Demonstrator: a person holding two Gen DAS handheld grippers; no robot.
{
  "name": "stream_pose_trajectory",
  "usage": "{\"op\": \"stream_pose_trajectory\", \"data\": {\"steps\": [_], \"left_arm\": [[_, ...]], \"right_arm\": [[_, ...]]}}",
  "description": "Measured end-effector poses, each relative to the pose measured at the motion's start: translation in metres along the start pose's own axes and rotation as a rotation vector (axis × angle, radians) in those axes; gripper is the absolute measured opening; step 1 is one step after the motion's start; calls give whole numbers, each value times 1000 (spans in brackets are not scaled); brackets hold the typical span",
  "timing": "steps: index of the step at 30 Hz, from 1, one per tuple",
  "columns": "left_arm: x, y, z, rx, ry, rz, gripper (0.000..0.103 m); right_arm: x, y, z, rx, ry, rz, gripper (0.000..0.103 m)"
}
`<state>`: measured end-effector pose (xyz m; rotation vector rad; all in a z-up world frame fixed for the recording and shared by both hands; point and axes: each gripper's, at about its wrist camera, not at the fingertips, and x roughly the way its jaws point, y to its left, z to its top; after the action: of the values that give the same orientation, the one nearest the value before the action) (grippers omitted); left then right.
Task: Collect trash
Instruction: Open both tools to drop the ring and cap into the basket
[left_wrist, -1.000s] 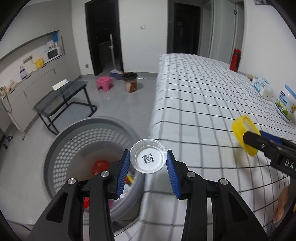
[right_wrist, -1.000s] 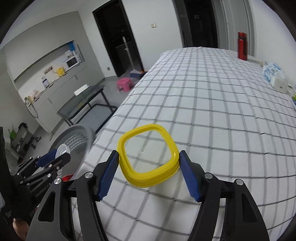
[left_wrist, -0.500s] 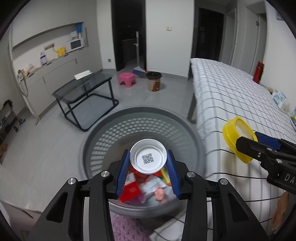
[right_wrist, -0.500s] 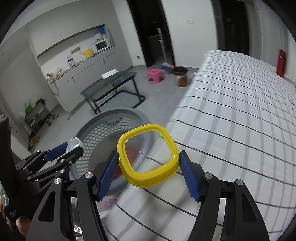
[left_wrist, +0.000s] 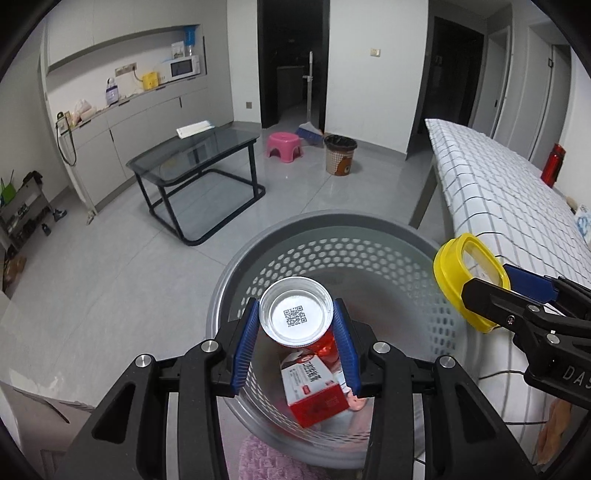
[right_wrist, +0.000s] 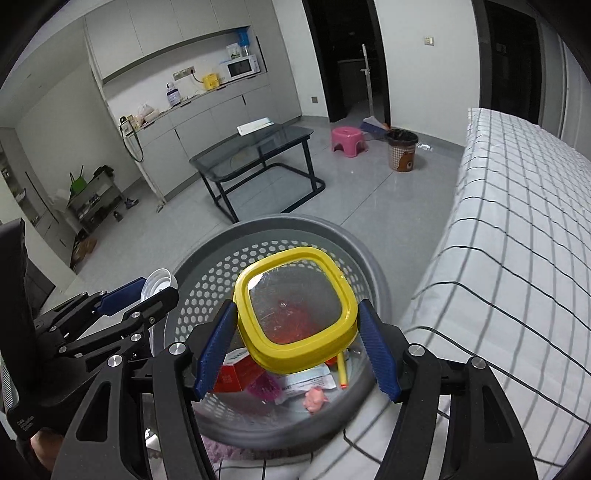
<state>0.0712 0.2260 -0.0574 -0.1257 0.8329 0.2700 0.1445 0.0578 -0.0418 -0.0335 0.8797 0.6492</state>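
- Over grey perforated plastic basket (left_wrist: 436, 321): left gripper (left_wrist: 295, 338), jaws closed partway on round clear plastic lid with QR code (left_wrist: 295, 316), blue pads (left_wrist: 245, 341) touching both sides.
- Above same basket in right wrist view: right gripper (right_wrist: 295, 349), jaws wide, clamping rounded-square yellow-rimmed clear lid (right_wrist: 295, 308) by its edges.
- Inside basket: red-and-white cardboard box (left_wrist: 317, 393), small pink item (right_wrist: 314, 398), yellow pen-like stick (right_wrist: 341, 371), other wrappers.
- Beside basket, right: white bed sheet with black grid (right_wrist: 517, 236).
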Motion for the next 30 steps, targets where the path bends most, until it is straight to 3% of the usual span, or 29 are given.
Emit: {"op": "stream_pose_trajectory", "data": {"steps": [14,24,30], "left_arm": [[29,0,-3,-18,56,-3,40],[24,1,-4,-29,49,26,66],[20,3,-4,-35,43,31,66]], "right_arm": [[21,-7,-4,27,37,15,64],[20,-9,-6,30,28,33,65],[18,-10,-7,34,19,27,67]]}}
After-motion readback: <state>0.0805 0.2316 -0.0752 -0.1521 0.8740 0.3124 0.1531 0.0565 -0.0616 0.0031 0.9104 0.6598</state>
